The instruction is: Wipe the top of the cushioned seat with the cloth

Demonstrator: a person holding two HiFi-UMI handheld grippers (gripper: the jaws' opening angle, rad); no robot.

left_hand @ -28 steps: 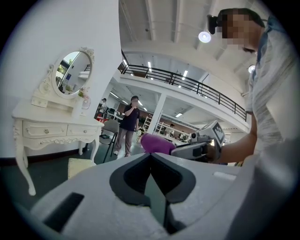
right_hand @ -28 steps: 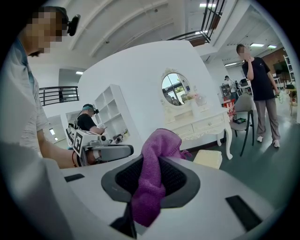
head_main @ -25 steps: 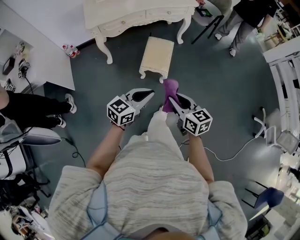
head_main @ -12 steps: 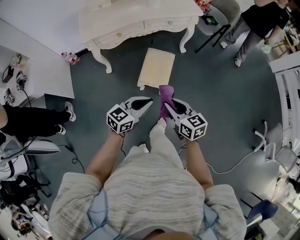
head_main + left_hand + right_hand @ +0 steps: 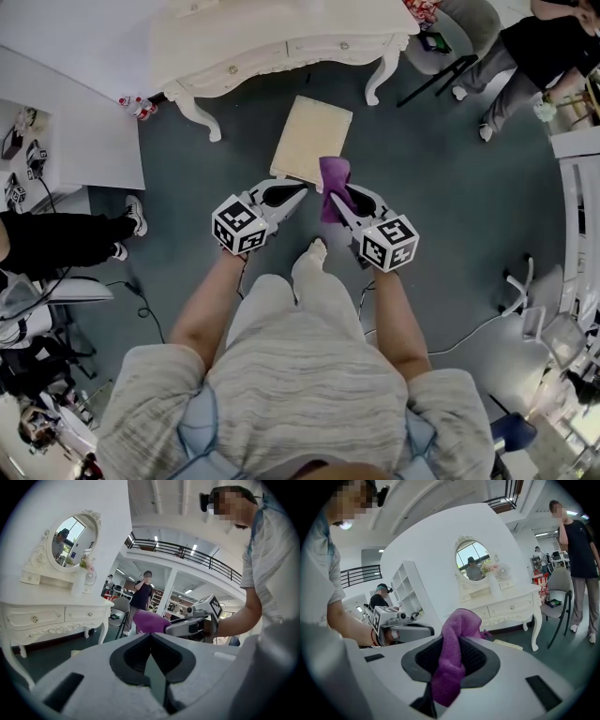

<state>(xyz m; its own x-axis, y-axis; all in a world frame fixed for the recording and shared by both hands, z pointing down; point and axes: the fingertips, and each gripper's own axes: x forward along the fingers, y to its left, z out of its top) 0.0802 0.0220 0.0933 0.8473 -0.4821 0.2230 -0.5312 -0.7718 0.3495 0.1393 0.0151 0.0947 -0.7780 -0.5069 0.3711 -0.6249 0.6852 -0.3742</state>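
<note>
White dresser (image 5: 281, 42) by the wall. Cream seat (image 5: 312, 136) on the floor just before it. Left gripper (image 5: 298, 193) closed tight, empty, near the seat's front edge. Right gripper (image 5: 336, 200) clamped on purple cloth (image 5: 334, 176) by the seat's near corner.

White dressing table (image 5: 281, 42) w/ oval mirror (image 5: 70, 540), grey floor (image 5: 450, 187), white wall (image 5: 436, 550)

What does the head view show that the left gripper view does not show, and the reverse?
Only the head view: the whole top of the cushioned seat. Only the left gripper view: the oval mirror and the balcony railing. Both: the purple cloth held in the right gripper, and the white dressing table.
</note>
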